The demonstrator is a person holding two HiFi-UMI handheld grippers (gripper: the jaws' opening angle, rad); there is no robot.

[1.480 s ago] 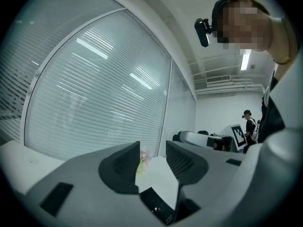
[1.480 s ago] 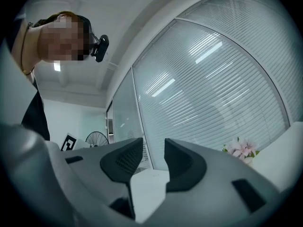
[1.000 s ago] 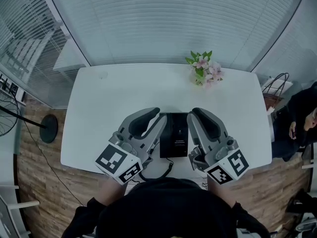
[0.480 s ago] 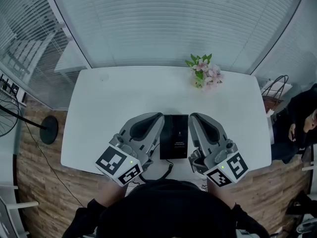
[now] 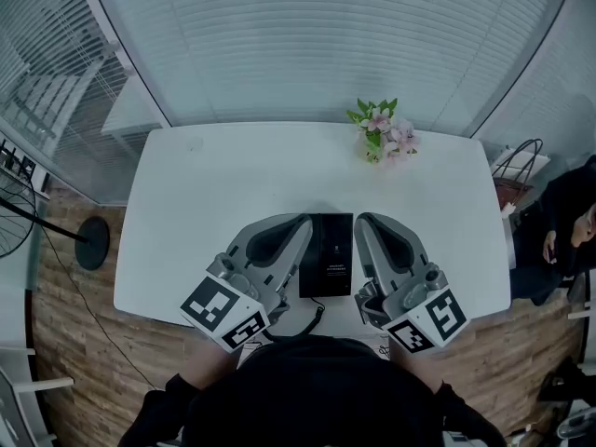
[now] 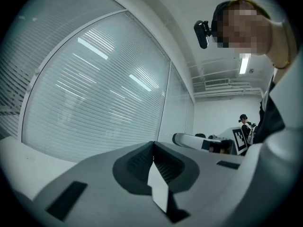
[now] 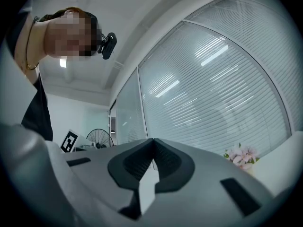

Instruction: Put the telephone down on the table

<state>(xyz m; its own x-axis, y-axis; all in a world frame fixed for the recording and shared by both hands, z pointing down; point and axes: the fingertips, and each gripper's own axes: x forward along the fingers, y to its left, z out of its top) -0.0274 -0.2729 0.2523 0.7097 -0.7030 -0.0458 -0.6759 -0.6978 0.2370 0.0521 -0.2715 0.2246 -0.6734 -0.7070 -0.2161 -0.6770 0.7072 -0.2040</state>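
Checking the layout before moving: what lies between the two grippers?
The black telephone lies there, close beside the left gripper and the right gripper; the head view shows it.

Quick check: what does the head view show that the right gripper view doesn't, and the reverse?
Head view only: the black telephone, lying on the table between the left gripper and the right gripper. Right gripper view only: that gripper's jaws shut together with nothing between them, and the camera on the person's head. Both: the flowers and the window blinds.
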